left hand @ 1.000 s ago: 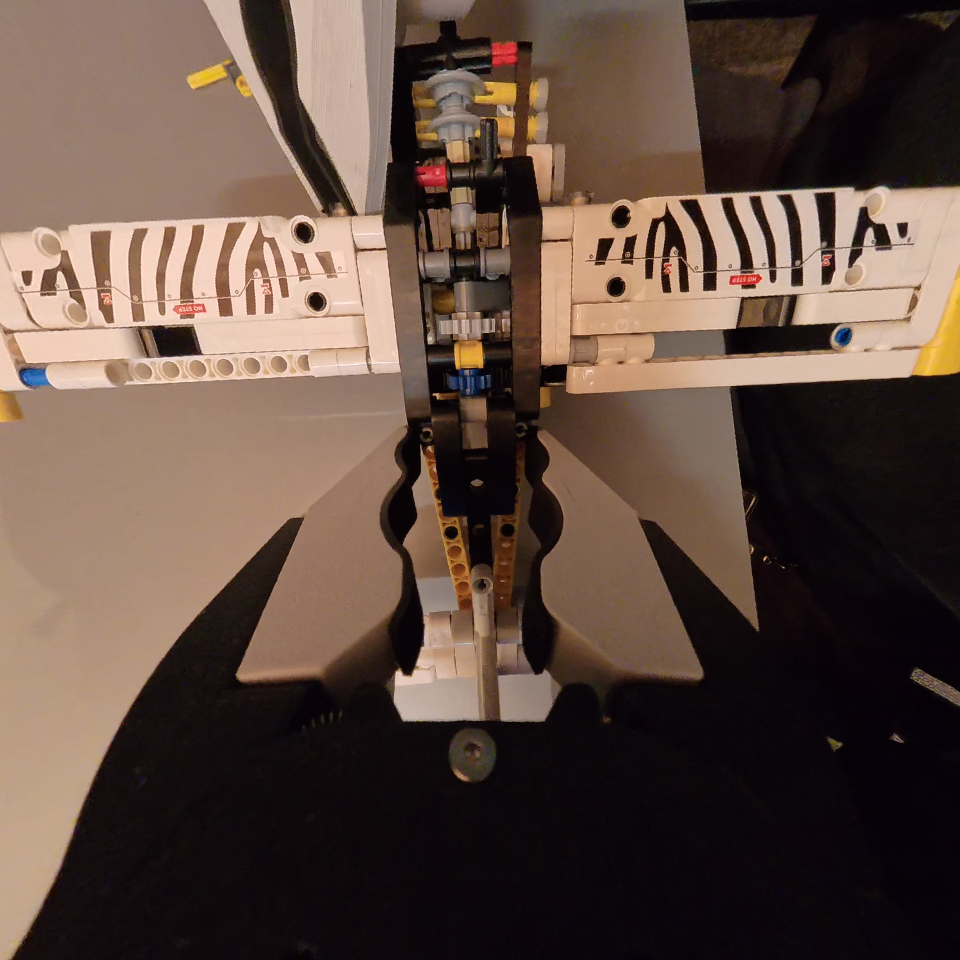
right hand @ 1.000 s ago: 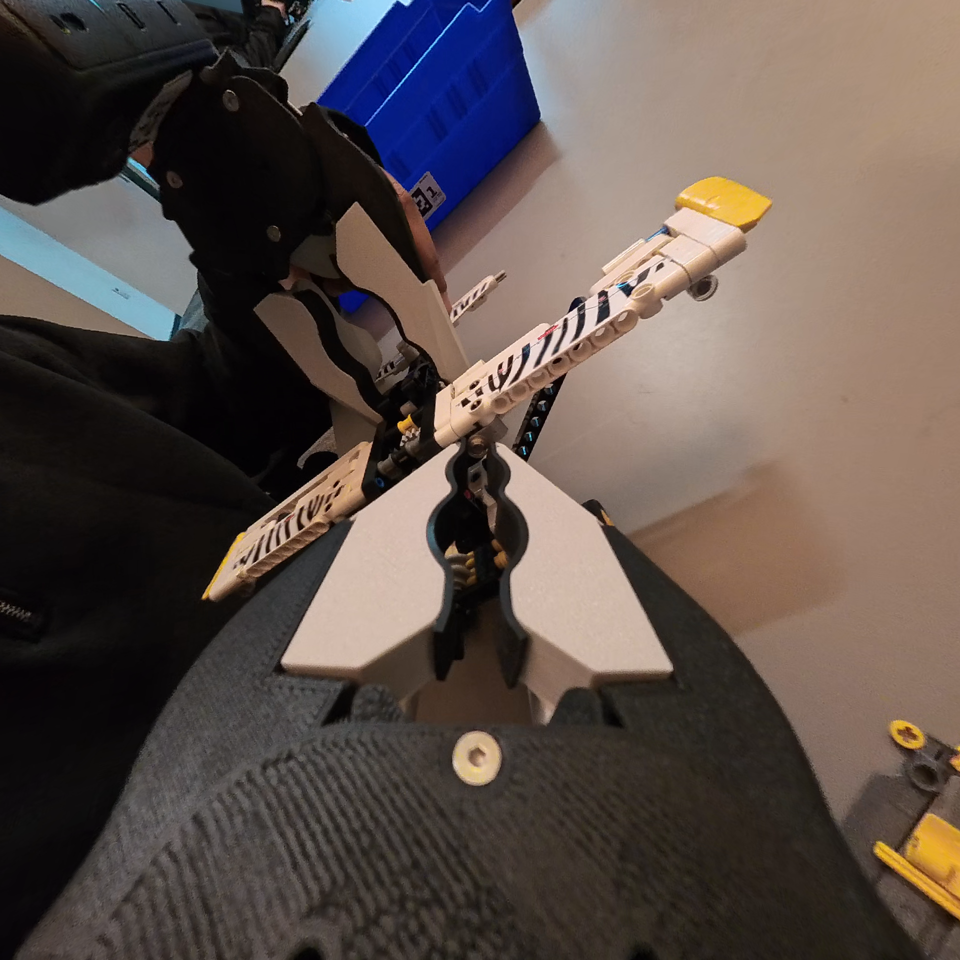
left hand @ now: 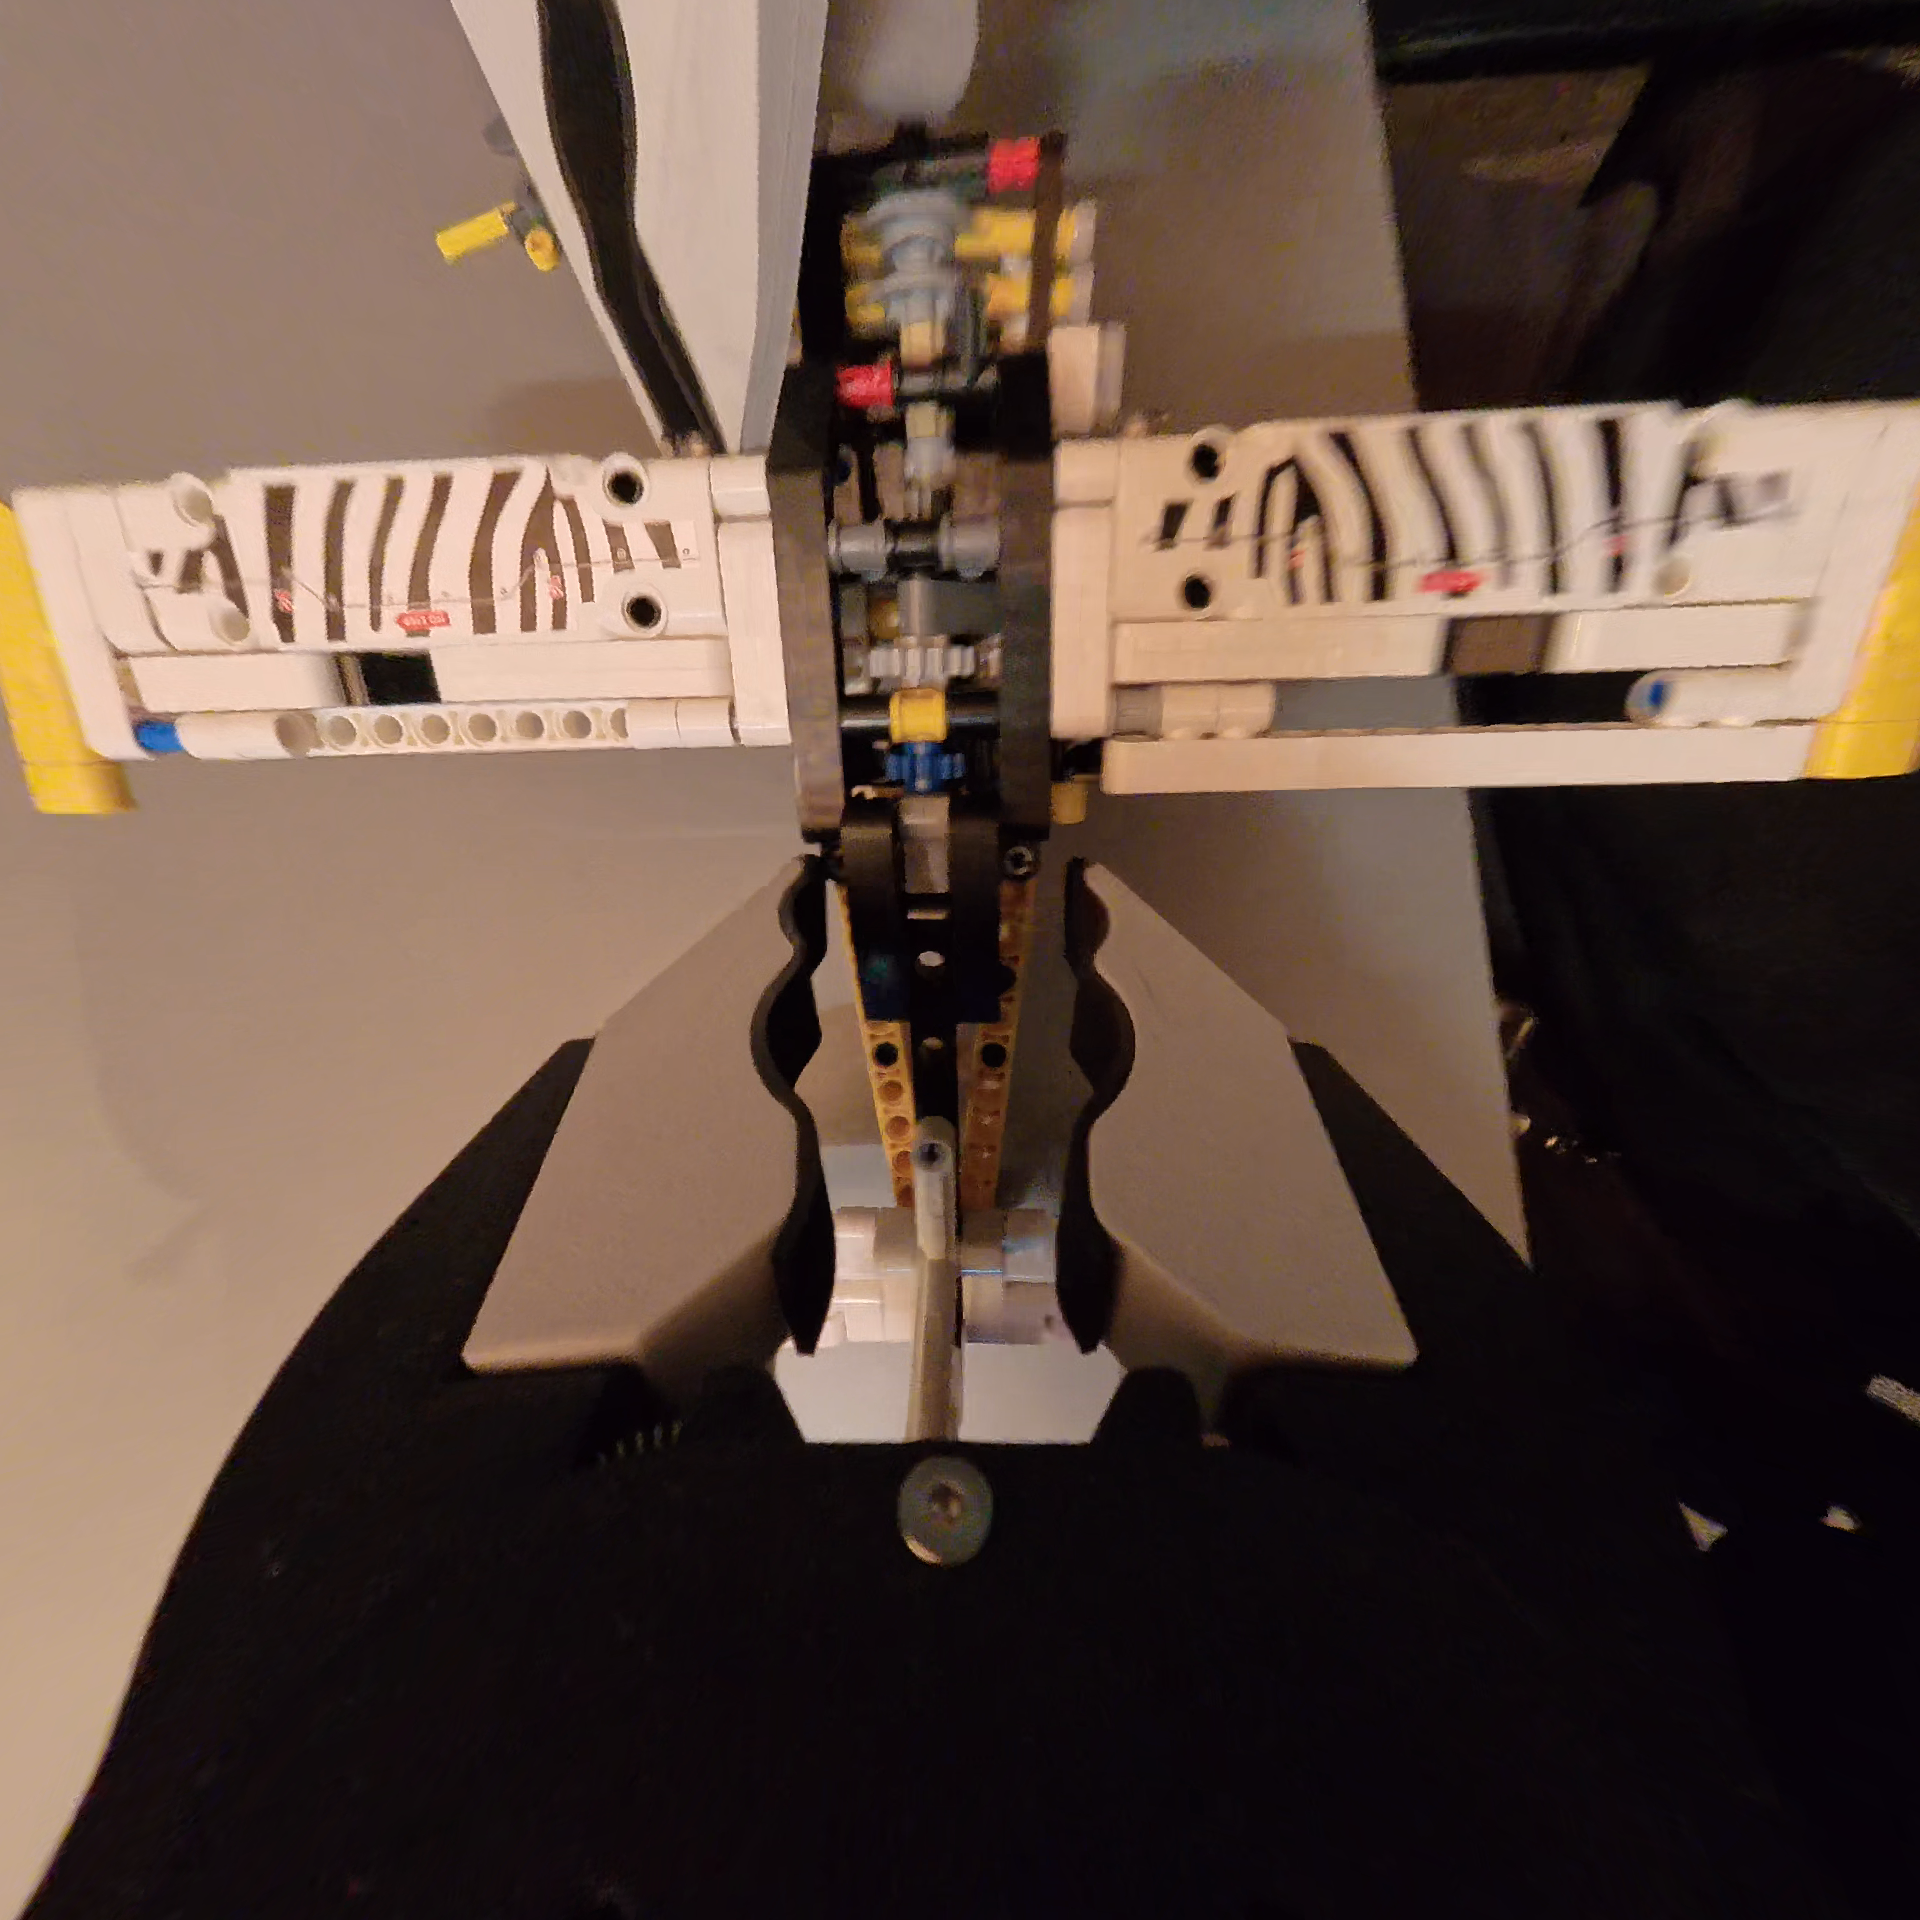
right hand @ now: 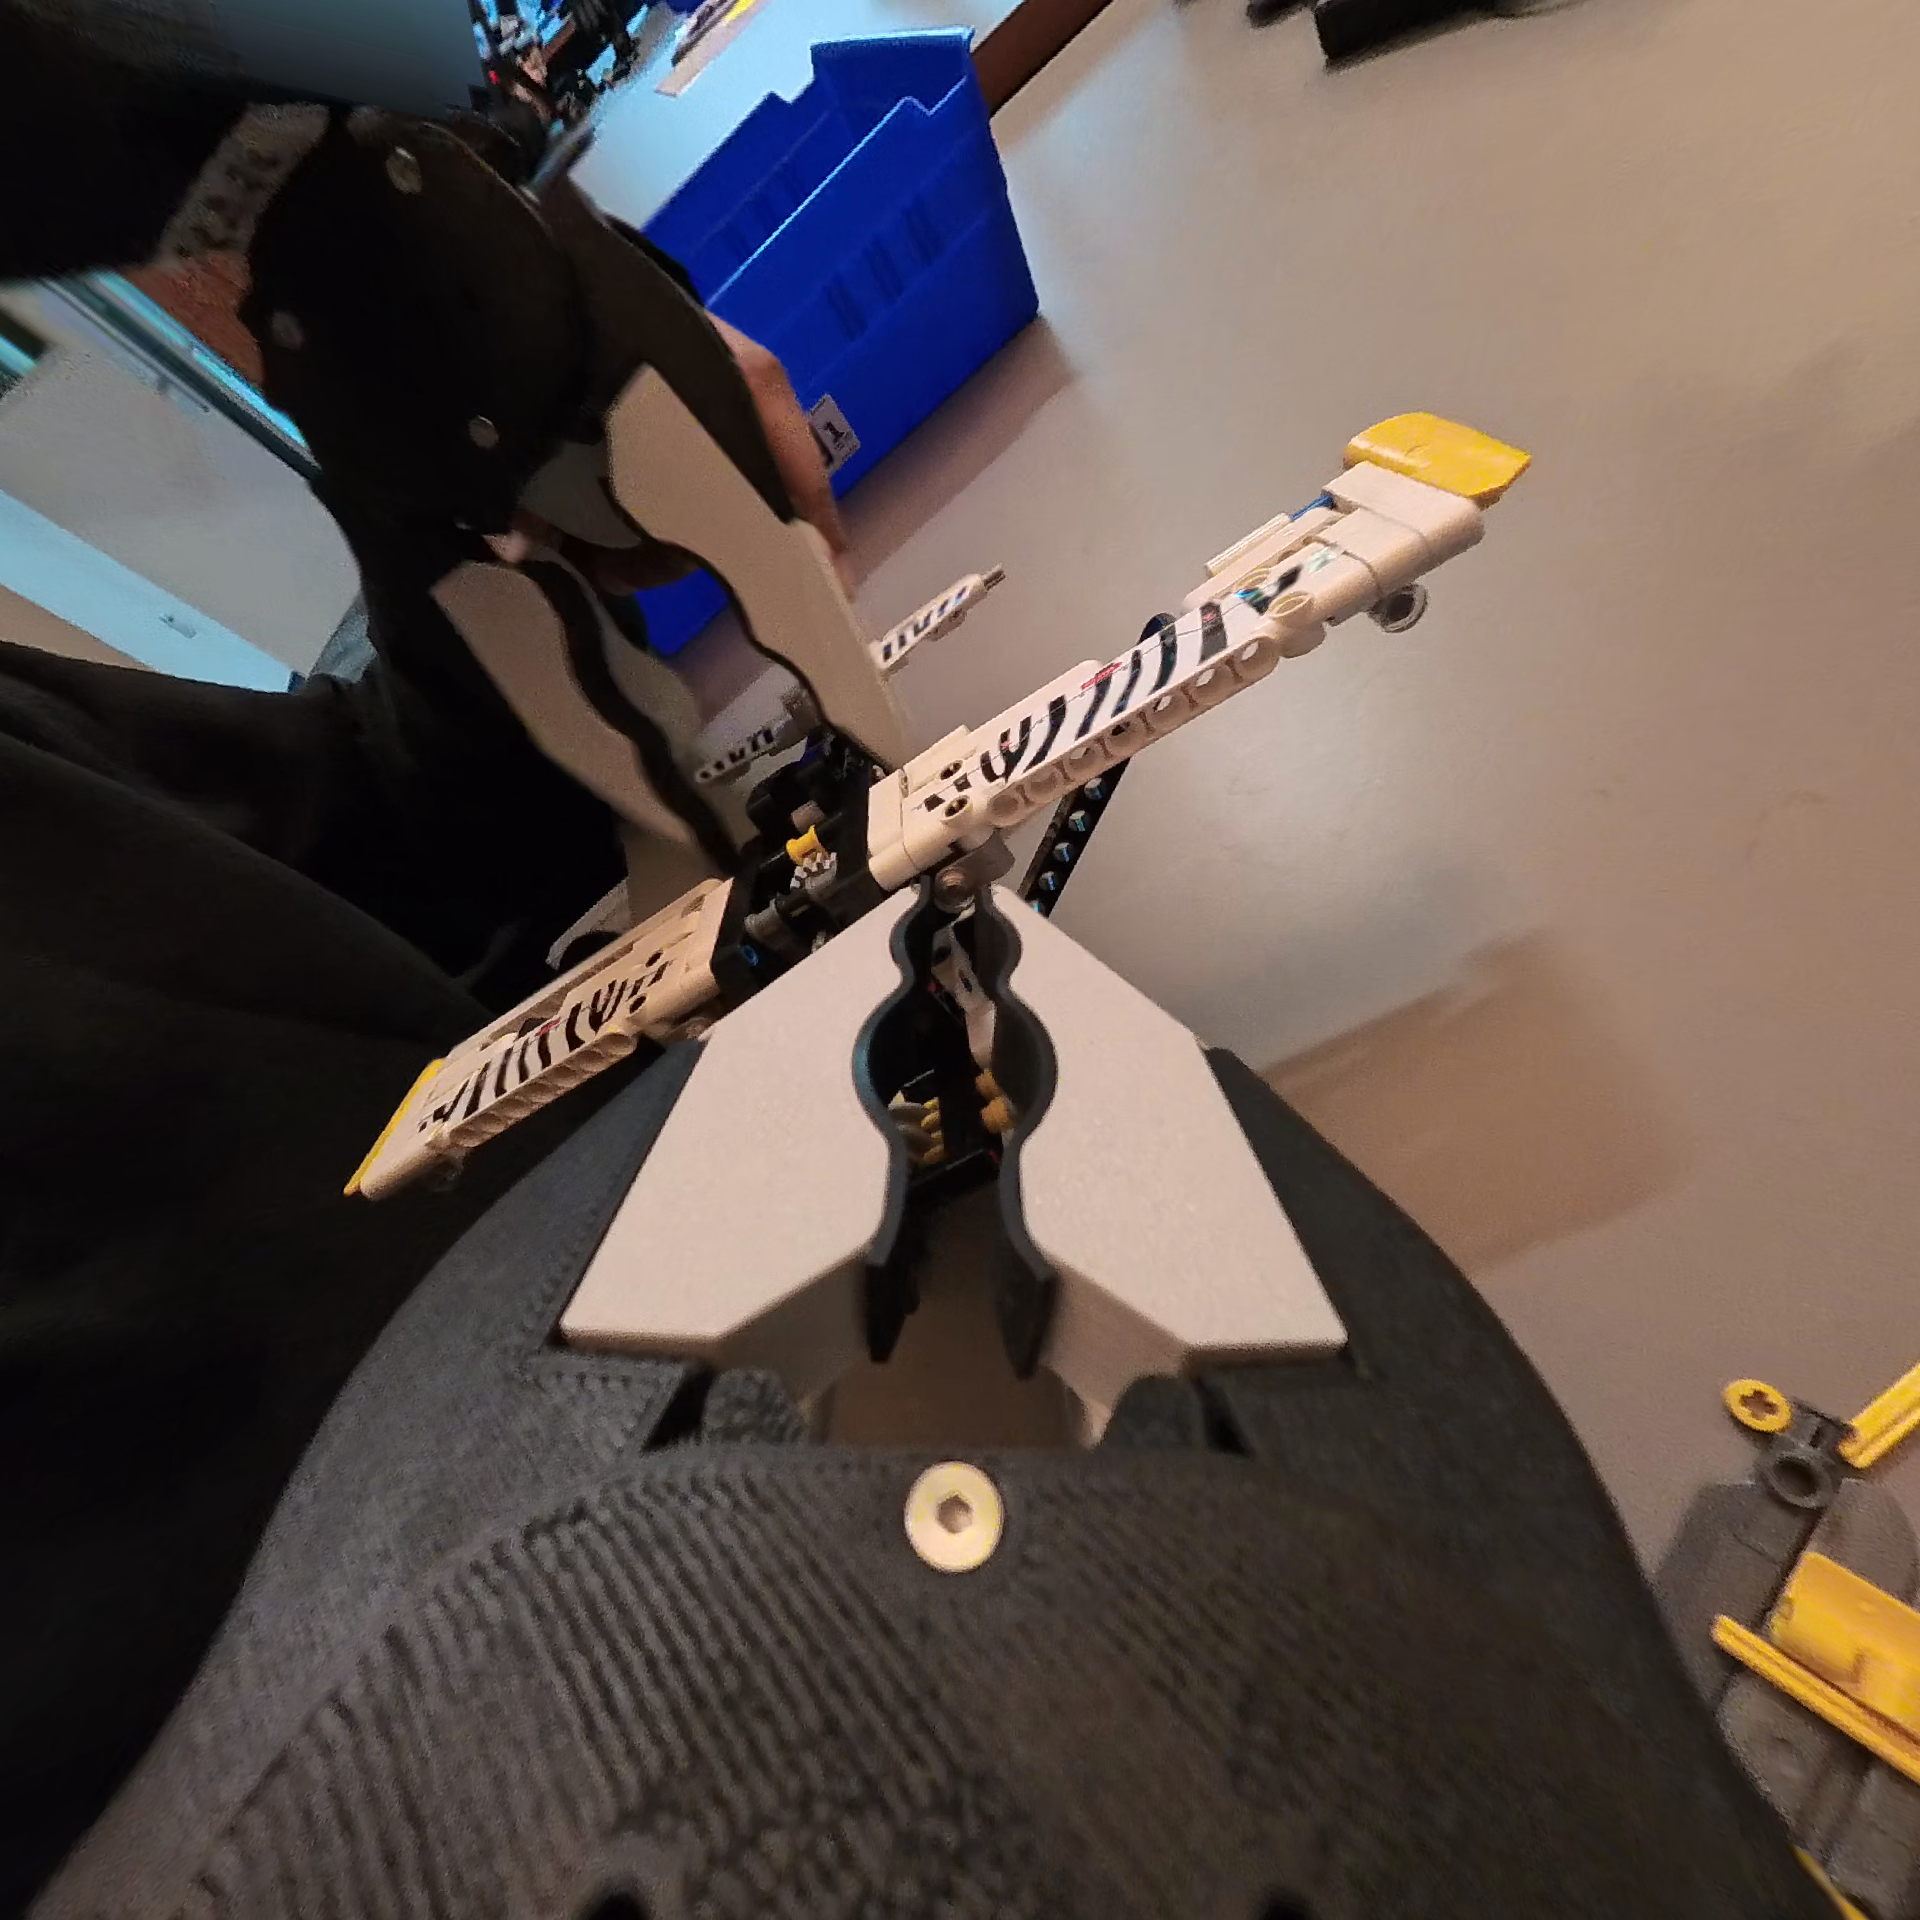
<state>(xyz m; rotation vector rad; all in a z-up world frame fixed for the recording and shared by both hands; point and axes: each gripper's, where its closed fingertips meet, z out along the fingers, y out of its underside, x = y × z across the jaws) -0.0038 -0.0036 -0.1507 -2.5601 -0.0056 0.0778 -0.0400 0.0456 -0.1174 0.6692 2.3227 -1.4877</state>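
Note:
A brick-built plane model with white, zebra-striped wings [left hand: 416, 561] and yellow wing tips is held up above the table. In the left wrist view its tan and black tail [left hand: 935, 997] lies between the fingers of my left gripper [left hand: 940, 873]. That gripper is open, with a gap showing between each pad and the tail. My right gripper [right hand: 951, 899] is shut on a small grey piece under the model's wing [right hand: 1091, 707]. One finger of the right gripper [left hand: 707, 208] shows at the top of the left wrist view. The left gripper's fingers [right hand: 748, 582] straddle the model's body in the right wrist view.
A blue crate [right hand: 862, 249] stands on the beige table [right hand: 1455, 312] behind the model. Loose yellow and grey pieces [right hand: 1829, 1642] lie at the lower right on a dark mat. A small yellow piece [left hand: 488, 234] lies on the table. A person's dark sleeve [right hand: 208, 935] fills the left. One gripper's finger ends stand about 8 centimeters off the other's.
My left gripper's fingers have spread apart and come off the model's tail, and it has drawn back slightly. The right gripper keeps its hold on the model.

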